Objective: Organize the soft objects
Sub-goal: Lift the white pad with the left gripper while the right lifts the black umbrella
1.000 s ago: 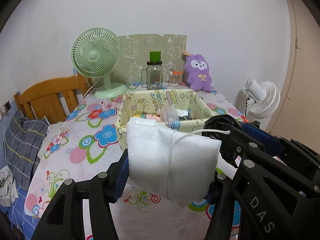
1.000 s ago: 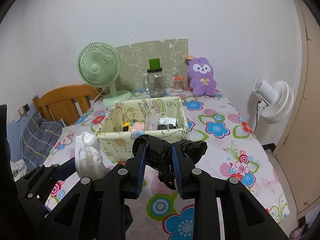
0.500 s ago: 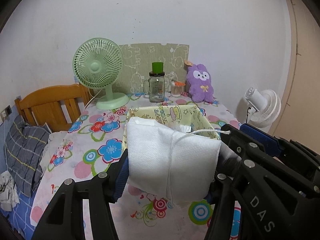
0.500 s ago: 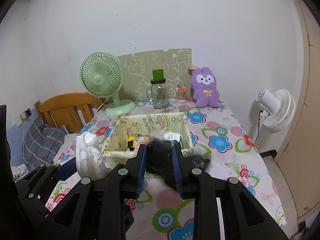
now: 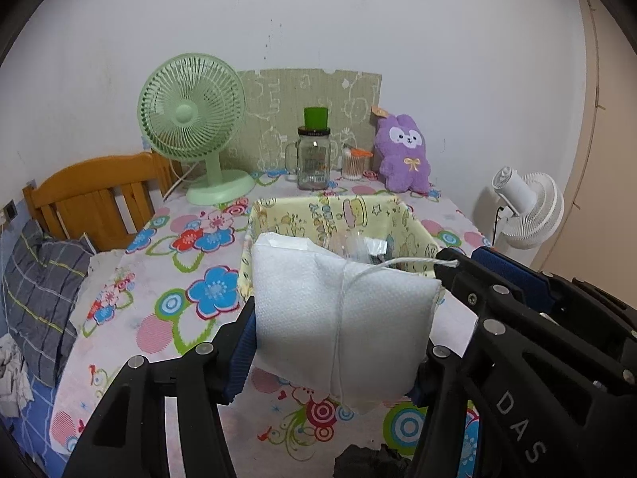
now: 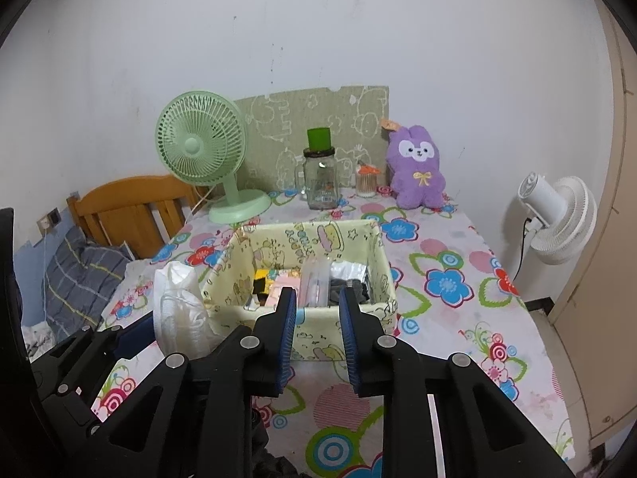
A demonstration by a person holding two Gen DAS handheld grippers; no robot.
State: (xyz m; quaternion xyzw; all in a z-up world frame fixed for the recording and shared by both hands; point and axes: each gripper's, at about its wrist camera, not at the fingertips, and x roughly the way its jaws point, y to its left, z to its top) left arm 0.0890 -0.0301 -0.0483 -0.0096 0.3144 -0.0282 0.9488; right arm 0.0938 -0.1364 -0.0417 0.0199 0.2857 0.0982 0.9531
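left gripper jaws clamp a white string-tied cloth pouch; right gripper jaws stand apart, empty, before the yellow cartoon-print fabric basket

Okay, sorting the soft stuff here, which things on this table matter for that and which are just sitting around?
Part of the job:
white pouch, held in the left gripper
yellow fabric bin
black soft item on the table
right gripper, open

Just lying about:
green fan
glass jar
purple plush bunny
white fan
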